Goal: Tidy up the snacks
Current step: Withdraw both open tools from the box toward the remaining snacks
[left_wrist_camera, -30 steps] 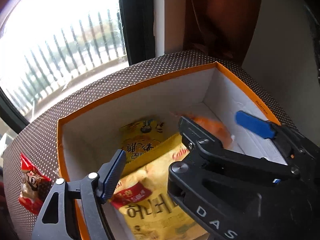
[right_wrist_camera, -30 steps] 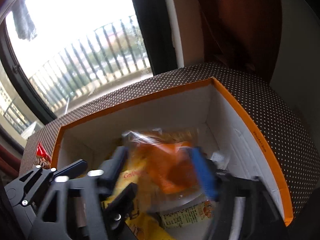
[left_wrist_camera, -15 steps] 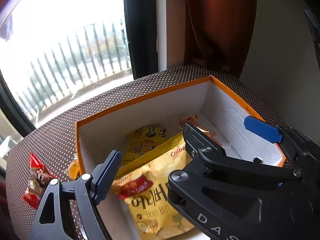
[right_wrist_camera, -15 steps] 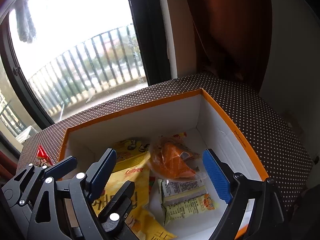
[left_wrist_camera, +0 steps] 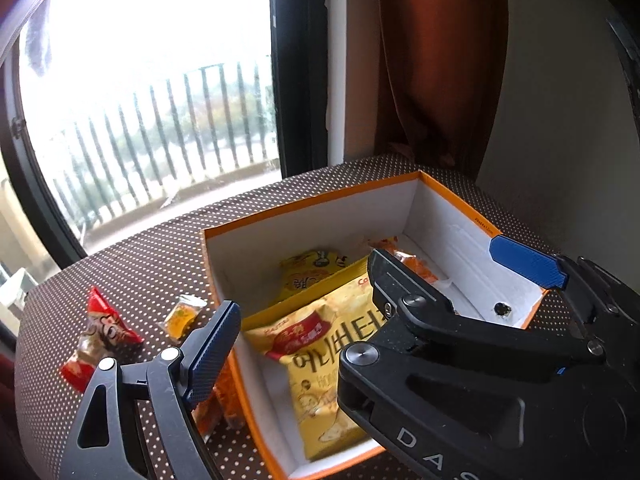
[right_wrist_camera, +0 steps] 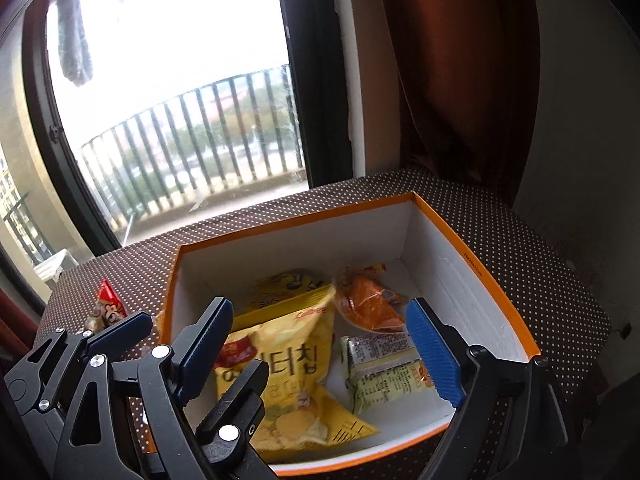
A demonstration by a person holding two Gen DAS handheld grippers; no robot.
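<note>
- Red snack packet (left_wrist_camera: 100, 336): lies on the dotted tablecloth (left_wrist_camera: 132, 276), outside the box, at about 9 o'clock from the left gripper's fingertips in the left wrist view. Its long axis runs from 11 o'clock down to 7 o'clock. Not yet stowed.
- Small orange sweet (left_wrist_camera: 185, 317): on the cloth between the red packet and the box wall, at roughly 10 o'clock from the left gripper's near finger. Also outside the box.
- Orange crinkled packet (left_wrist_camera: 218, 404): on the cloth, against the box's outer left wall, partly hidden behind the left gripper's near finger.
- Left gripper (left_wrist_camera: 384, 300): jaws wide apart, nothing between the pads; it hangs above the left part of the box.
- Orange-rimmed box (right_wrist_camera: 472, 264): open, white inside, holding four visible snacks.
- Large yellow chip bag (right_wrist_camera: 280, 364): flat on the box floor at the left, its long axis running 12 to 6 o'clock, overlapping a smaller yellow packet (right_wrist_camera: 288, 284) at the far wall.
- Orange snack bag (right_wrist_camera: 368, 300): in the box's far right part, at 12 o'clock from the right gripper.
- Pale green wrapped bar (right_wrist_camera: 380, 372): on the box floor at the near right, below the orange bag.
- Right gripper (right_wrist_camera: 320, 344): jaws wide, pads gripping nothing; it hangs over the box.
- Judgement: the loose items all lie to the left of the box, so the left gripper is the nearer; the red packet would likely be taken across its narrow width.
</note>
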